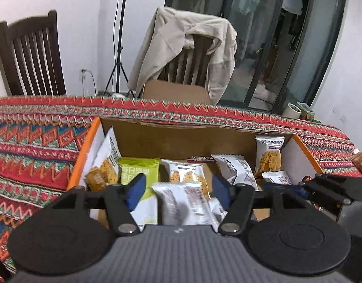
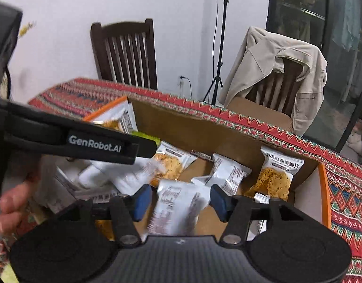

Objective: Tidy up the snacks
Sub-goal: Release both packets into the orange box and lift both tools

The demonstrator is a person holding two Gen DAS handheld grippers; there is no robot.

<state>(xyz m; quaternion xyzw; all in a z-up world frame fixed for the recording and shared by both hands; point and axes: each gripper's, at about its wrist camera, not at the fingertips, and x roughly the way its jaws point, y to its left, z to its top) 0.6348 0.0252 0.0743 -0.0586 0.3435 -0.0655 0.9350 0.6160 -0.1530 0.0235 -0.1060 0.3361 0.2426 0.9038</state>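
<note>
An open cardboard box [image 1: 181,139] [image 2: 204,132] with orange-edged flaps stands on the patterned tablecloth and holds several white snack packets and a green packet [image 1: 138,176]. My left gripper [image 1: 178,192] hovers over the box, open, with a blurred white packet [image 1: 181,202] loose between its blue pads. My right gripper [image 2: 181,202] is also open above the box, and a blurred white packet [image 2: 178,207] sits in its gap without being pinched. One oat-crisp packet [image 1: 268,155] [image 2: 279,176] leans upright against the far right corner. Each gripper shows at the edge of the other's view.
The red patterned tablecloth [image 1: 39,141] covers the table around the box. Behind the table stand a dark wooden chair [image 1: 30,54], a chair draped with a beige jacket [image 1: 188,47], a tripod [image 1: 119,47] and a glass door. A hand [image 2: 11,202] holds the left gripper.
</note>
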